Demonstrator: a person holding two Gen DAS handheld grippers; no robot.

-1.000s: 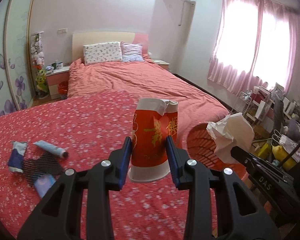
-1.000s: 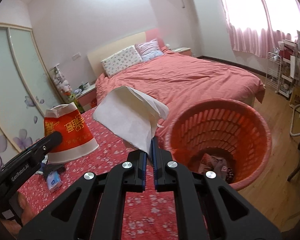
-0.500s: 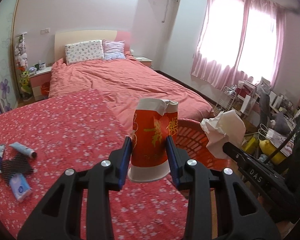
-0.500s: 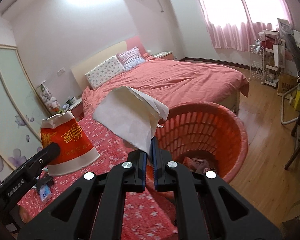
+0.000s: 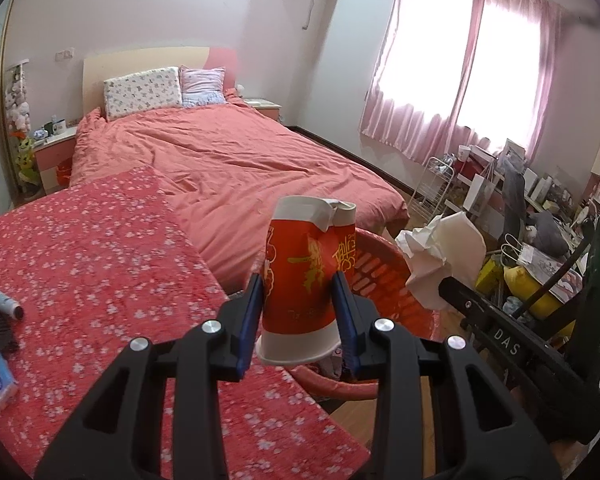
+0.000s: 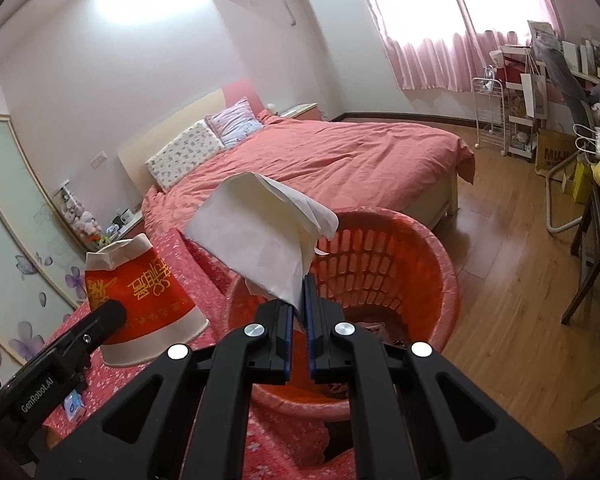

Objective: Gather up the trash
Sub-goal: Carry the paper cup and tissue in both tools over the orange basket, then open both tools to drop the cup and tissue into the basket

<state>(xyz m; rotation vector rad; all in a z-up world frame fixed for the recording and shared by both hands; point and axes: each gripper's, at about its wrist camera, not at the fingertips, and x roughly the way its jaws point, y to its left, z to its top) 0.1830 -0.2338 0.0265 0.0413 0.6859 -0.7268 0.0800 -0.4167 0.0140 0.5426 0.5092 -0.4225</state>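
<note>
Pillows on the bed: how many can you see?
2. A white flowered pillow leans on the headboard, and a pale striped pillow sits beside it, nearer the window. Others may be hidden.

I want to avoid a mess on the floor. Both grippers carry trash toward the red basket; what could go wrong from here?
1. The right gripper pinches only a corner of the tissue, which may slip or drift past the basket's rim.
2. The left gripper holds the crushed red paper cup near the rim's edge, beside the table; released now, it could bounce out.
</note>
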